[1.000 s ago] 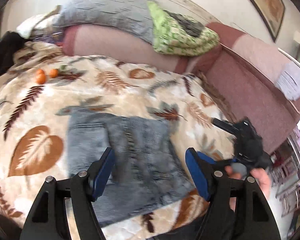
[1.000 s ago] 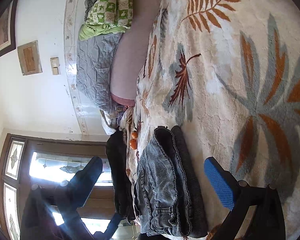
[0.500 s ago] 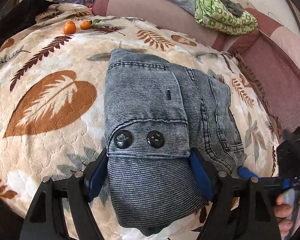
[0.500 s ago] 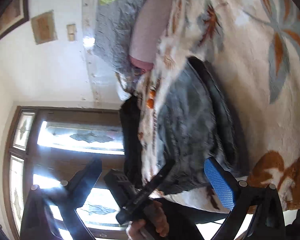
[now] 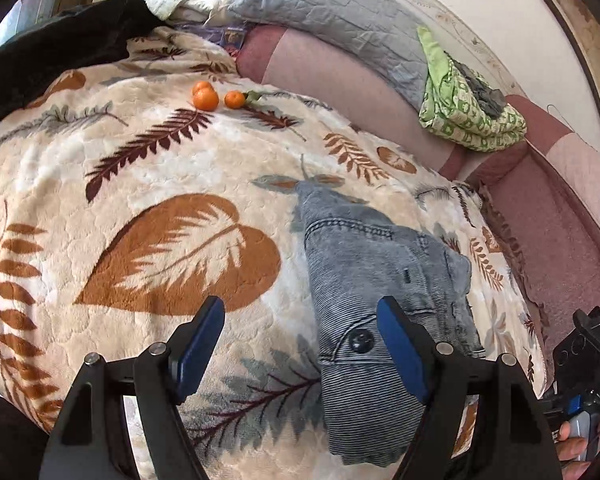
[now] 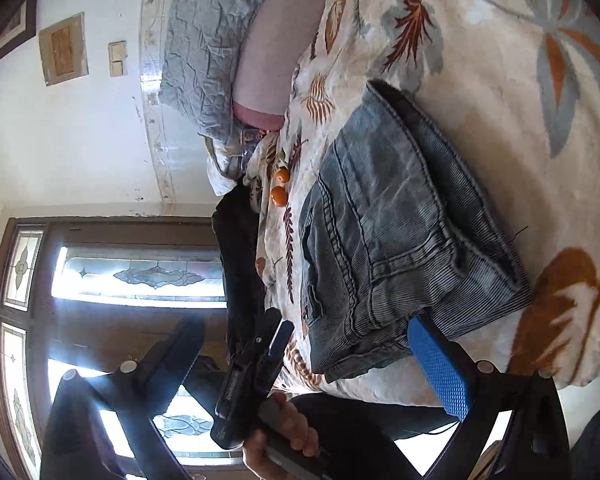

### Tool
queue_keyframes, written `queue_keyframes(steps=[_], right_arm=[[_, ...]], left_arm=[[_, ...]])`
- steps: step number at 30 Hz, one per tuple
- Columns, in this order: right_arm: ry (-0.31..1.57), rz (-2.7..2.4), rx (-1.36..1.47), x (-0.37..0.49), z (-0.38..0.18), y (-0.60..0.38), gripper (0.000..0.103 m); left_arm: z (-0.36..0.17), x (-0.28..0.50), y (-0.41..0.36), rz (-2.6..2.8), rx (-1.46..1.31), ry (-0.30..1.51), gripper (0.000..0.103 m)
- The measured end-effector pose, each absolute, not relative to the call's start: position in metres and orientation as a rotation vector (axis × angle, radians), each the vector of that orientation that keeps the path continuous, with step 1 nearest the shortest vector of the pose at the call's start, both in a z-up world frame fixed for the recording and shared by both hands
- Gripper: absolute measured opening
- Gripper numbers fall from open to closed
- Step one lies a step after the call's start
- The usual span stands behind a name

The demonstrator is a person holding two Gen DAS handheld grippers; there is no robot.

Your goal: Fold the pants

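Note:
The folded grey-blue jeans [image 5: 384, 300] lie flat on the leaf-patterned blanket [image 5: 172, 184], a button showing near their front edge. My left gripper [image 5: 300, 340] hovers open above the blanket just left of them, with its right finger [image 5: 400, 344] over the jeans' left part and nothing gripped. In the right wrist view, which is rolled sideways, the jeans [image 6: 400, 232] lie ahead of my open right gripper [image 6: 306, 364], whose blue pad [image 6: 440, 368] is near their closest edge. The left gripper [image 6: 256, 364] and the hand [image 6: 284, 428] holding it show there too.
Three small oranges [image 5: 206, 98] sit at the blanket's far side. A grey pillow [image 5: 332, 12] and a folded green cloth [image 5: 468, 120] rest on the pink sofa back [image 5: 560, 248]. A dark garment [image 5: 60, 52] lies far left. The right gripper [image 5: 584, 364] is at the right edge.
The left gripper has shifted left off the jeans, which were centred between its fingers half a second ago. The right wrist view has swung, and now shows the jeans more fully.

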State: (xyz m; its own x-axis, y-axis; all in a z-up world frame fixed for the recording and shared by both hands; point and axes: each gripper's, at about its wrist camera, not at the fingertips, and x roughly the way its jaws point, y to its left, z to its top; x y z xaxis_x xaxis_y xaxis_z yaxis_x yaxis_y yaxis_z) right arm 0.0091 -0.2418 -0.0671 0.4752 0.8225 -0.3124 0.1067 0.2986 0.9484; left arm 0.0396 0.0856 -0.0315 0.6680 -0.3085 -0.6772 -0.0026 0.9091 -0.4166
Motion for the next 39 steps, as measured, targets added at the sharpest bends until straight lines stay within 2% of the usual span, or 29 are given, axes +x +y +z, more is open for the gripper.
queue_keyframes(steps=[7, 12, 16, 18, 20, 24, 26, 29, 31, 33, 35, 39], right_arm=[[1.040, 0.500, 1.250, 0.021, -0.097, -0.229, 0.102], [0.950, 0.345, 1.236, 0.017, -0.090, -0.255, 0.102], [0.999, 0.356, 1.205, 0.027, -0.093, -0.253, 0.102], [1.016, 0.351, 1.131, 0.029, -0.088, -0.246, 0.088], [1.044, 0.327, 1.061, 0.033, -0.084, -0.238, 0.063], [1.065, 0.298, 0.932, 0.036, -0.073, -0.230, 0.045], [1.051, 0.287, 0.831, 0.036, -0.058, -0.223, 0.029], [1.017, 0.273, 0.680, 0.033, -0.035, -0.215, 0.021], [1.025, 0.260, 0.573, 0.034, -0.027, -0.212, 0.021], [1.108, 0.313, 0.596, 0.042, -0.041, -0.209, 0.027], [1.157, 0.356, 0.769, 0.047, -0.073, -0.217, 0.089], [1.034, 0.364, 1.021, 0.038, -0.090, -0.235, 0.093]], left_arm=[[-0.042, 0.037, 0.079, -0.231, -0.373, 0.803, 0.079], [-0.051, 0.039, 0.083, -0.243, -0.425, 0.825, 0.080], [-0.052, 0.038, 0.082, -0.240, -0.419, 0.822, 0.080], [-0.051, 0.038, 0.081, -0.236, -0.412, 0.818, 0.080], [-0.052, 0.037, 0.081, -0.233, -0.406, 0.816, 0.080], [-0.052, 0.036, 0.080, -0.221, -0.393, 0.810, 0.081], [-0.052, 0.035, 0.080, -0.215, -0.387, 0.807, 0.081], [-0.053, 0.035, 0.080, -0.207, -0.384, 0.802, 0.083], [-0.053, 0.034, 0.080, -0.200, -0.377, 0.798, 0.084], [-0.053, 0.034, 0.079, -0.196, -0.374, 0.795, 0.084], [-0.053, 0.033, 0.078, -0.198, -0.374, 0.796, 0.084], [-0.053, 0.030, 0.078, -0.196, -0.360, 0.784, 0.084]])
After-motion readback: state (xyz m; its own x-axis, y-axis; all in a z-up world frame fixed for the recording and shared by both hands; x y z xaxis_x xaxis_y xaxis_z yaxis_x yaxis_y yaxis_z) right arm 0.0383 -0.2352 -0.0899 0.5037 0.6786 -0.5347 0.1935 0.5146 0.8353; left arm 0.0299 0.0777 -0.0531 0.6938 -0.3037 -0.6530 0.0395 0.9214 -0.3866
